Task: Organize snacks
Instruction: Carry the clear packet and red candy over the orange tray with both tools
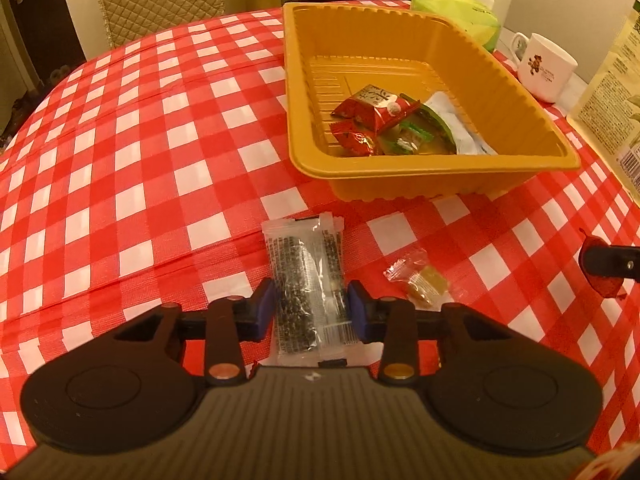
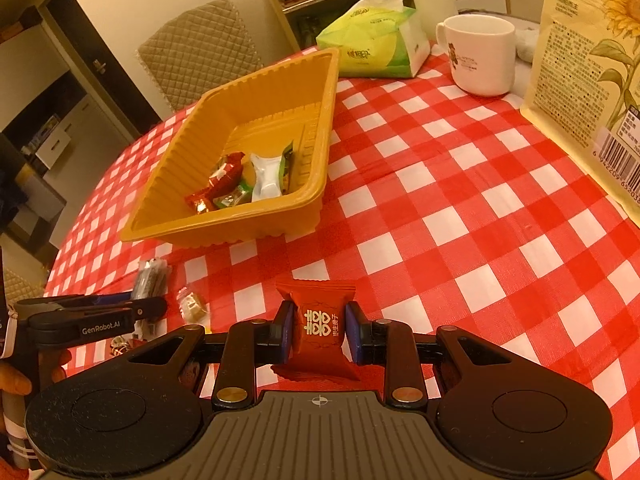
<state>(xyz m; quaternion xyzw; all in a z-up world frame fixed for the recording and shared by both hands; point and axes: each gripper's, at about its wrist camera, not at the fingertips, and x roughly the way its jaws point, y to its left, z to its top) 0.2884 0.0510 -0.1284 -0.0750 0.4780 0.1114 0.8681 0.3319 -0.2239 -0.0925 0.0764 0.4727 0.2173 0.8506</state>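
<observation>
Left gripper [image 1: 311,312]: pads pressed on clear sesame-bar packet [image 1: 306,280] lying on checked tablecloth [image 1: 120,160].
Right gripper [image 2: 318,334]: clamped on red candy packet [image 2: 318,332].
Tray [image 2: 224,232]: orange, holds wrapped snacks [image 1: 384,120].
Nearby: small yellow candy [image 1: 420,280] beside packet; mug [image 2: 480,56], tissue pack [image 2: 376,40] beyond.

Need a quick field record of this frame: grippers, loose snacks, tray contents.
left gripper: closing around clear packet of dark seaweed snack on the checked tablecloth
right gripper: shut on red square wrapped snack
loose on cloth: small clear-wrapped yellowish candy
orange ribbed plastic tray: red, green and white wrapped snacks at one end
</observation>
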